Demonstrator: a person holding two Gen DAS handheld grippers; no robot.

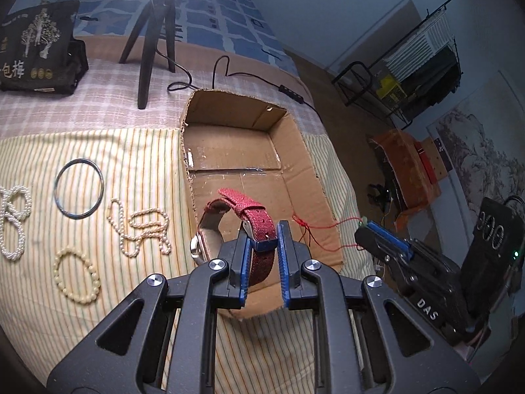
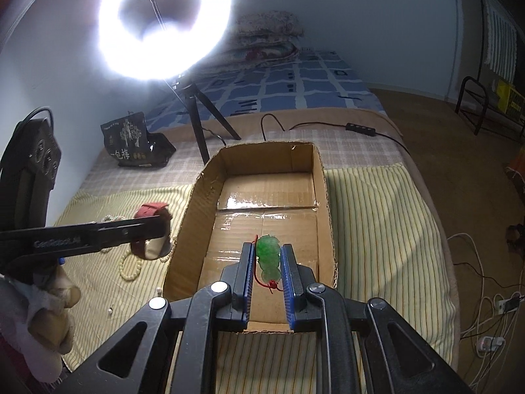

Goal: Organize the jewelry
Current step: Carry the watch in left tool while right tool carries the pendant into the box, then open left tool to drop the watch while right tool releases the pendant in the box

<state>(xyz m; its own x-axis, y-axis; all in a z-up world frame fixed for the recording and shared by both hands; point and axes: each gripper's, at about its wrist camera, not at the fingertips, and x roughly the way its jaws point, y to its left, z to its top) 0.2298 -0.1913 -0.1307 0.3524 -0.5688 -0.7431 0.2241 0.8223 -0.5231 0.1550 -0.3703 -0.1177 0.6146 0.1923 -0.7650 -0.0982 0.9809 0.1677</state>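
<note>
Two claws are pinched shut: left claw [image 1: 262, 246] on a woven red watch [image 1: 229, 226], right claw [image 2: 268, 262] on a carved green pendant [image 2: 268, 256], above the cardboard box [image 2: 193, 216].

Two close wrist views down over the shared cardboard box [image 1: 229, 170].

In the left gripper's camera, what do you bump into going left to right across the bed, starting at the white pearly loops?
Pearl loops → dark ring → pearl necklace → red watch in the left gripper → box → right gripper holding the red cord.
</note>
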